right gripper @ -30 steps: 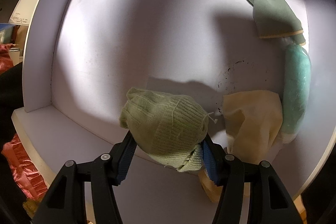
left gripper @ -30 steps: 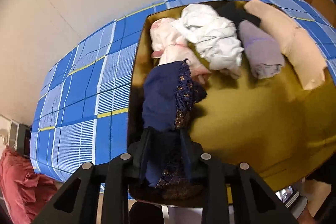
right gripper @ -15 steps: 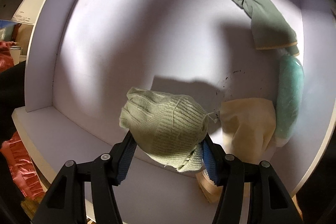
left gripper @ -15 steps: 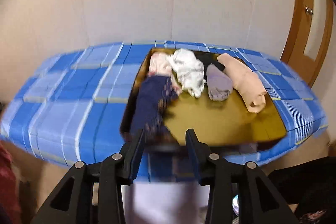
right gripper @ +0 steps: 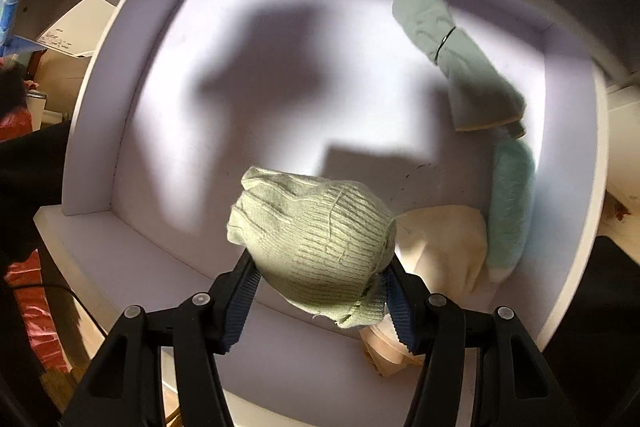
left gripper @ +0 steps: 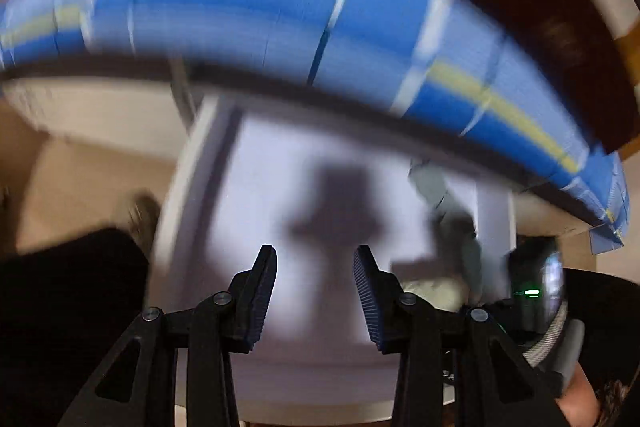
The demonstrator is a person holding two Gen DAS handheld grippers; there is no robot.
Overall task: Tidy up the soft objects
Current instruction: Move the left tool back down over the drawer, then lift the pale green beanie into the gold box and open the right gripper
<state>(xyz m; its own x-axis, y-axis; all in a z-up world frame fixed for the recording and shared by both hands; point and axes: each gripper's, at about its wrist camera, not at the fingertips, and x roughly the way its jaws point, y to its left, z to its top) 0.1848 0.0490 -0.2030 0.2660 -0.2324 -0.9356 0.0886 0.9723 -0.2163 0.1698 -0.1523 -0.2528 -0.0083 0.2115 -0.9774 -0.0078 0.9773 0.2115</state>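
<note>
Pale green ribbed knit, a rolled sock or small hat (right gripper: 316,243), sits pinched between the jaws of the right gripper (right gripper: 320,291), both blue pads pressed into its sides, and it hangs clear above the white drawer (right gripper: 132,267) with its long axis running from about 10 o'clock to 4 o'clock across the jaws.

In the right wrist view, the other soft things line the drawer's right-hand side: a grey-green roll with a band (right gripper: 452,51) at 1 o'clock, a fuzzy mint piece (right gripper: 512,199) at 3 o'clock, and a cream cloth (right gripper: 444,247) just beside the knit at 4 o'clock, partly under it. The drawer floor from 9 to 12 o'clock is bare and in shadow.

The left gripper (left gripper: 316,291) points down into the same drawer, below the blue checked bed cover (left gripper: 240,7). Its jaws have just been opening and now stand spread with nothing between them; the view is heavily blurred.

The coming move likely turns on where the knit lies relative to that row. It is directly over the near end, touching or almost touching the cream cloth, so lowering it straight down would likely stack it on the cloth, while shifting toward 9 o'clock first would find bare floor. The right hand alone is placed to do this.
</note>
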